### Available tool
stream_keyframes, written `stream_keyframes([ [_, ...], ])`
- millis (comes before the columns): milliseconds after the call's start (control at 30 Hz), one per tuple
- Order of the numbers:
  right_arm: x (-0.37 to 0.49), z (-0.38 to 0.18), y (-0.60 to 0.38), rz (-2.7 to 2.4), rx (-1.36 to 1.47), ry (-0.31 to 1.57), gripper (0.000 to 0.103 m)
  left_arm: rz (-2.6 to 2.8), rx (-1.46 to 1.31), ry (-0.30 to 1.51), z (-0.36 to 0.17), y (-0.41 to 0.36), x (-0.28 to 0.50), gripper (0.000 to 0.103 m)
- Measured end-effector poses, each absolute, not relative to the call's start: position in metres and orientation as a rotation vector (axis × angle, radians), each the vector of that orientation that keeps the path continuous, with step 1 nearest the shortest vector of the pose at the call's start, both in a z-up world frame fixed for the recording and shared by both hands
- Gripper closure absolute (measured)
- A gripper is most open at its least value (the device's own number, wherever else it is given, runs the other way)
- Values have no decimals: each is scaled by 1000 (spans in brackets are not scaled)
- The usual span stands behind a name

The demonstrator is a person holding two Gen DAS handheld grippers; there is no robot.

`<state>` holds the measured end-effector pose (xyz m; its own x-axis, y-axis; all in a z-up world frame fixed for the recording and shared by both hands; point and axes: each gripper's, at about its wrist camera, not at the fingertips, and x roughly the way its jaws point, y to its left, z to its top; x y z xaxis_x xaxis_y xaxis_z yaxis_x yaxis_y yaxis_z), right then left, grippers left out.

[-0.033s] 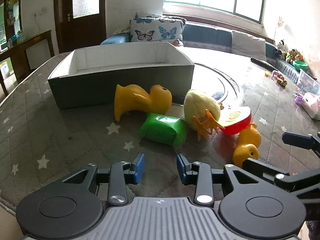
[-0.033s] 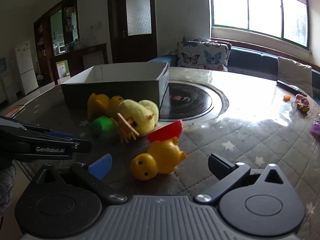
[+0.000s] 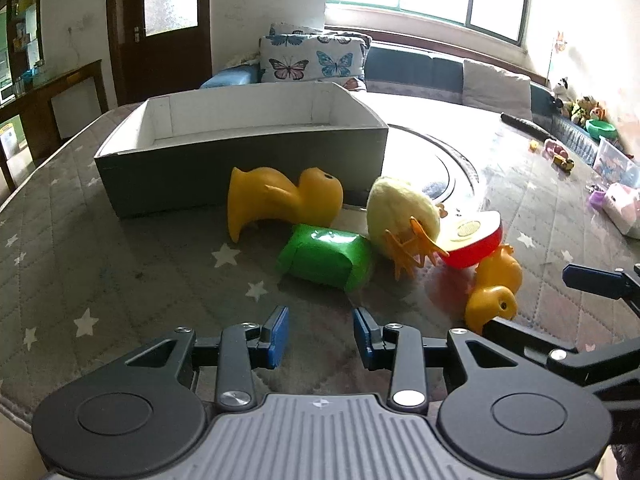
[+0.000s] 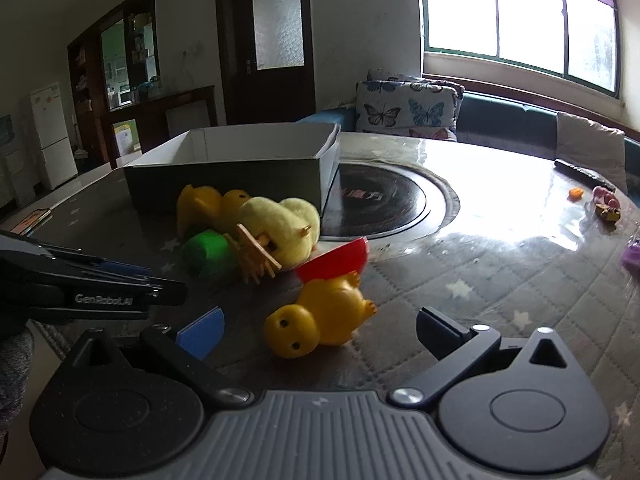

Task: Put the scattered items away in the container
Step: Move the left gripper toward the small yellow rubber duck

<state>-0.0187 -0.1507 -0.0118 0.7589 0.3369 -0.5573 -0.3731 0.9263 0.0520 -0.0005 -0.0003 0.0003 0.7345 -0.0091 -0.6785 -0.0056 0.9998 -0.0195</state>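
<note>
1. the container (image 3: 240,176), a grey box with a white inside, sits on the table (image 3: 100,272) with its open top up; no toy shows inside it from either view.
2. five toys lie in a loose heap just in front of the box's near wall: a large yellow duck (image 3: 280,200) on its side close to the wall, a green block (image 3: 326,258) before it, a pale plush chick (image 3: 402,216) with orange feet touching the block, a red half-apple (image 3: 474,242) leaning beside the chick, and a small yellow duck (image 4: 320,316) nearest the right tool.
3. the left tool (image 3: 320,336) hovers low over the table, its blue-padded fingers apart and holding nothing, short of the green block.
4. the right tool (image 4: 320,330) is spread wide, empty, with the small duck lying just ahead between its fingers.
5. further off, a dark round plate (image 4: 380,208) is set in the table, and butterfly cushions (image 3: 312,60) rest on a sofa behind.
</note>
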Motion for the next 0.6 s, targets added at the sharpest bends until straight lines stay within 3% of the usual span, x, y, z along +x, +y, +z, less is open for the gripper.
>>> stream_keyframes([
  [600, -20, -21, -143, 427, -55, 645, 1, -29, -17, 777, -1, -5, -1, 65],
])
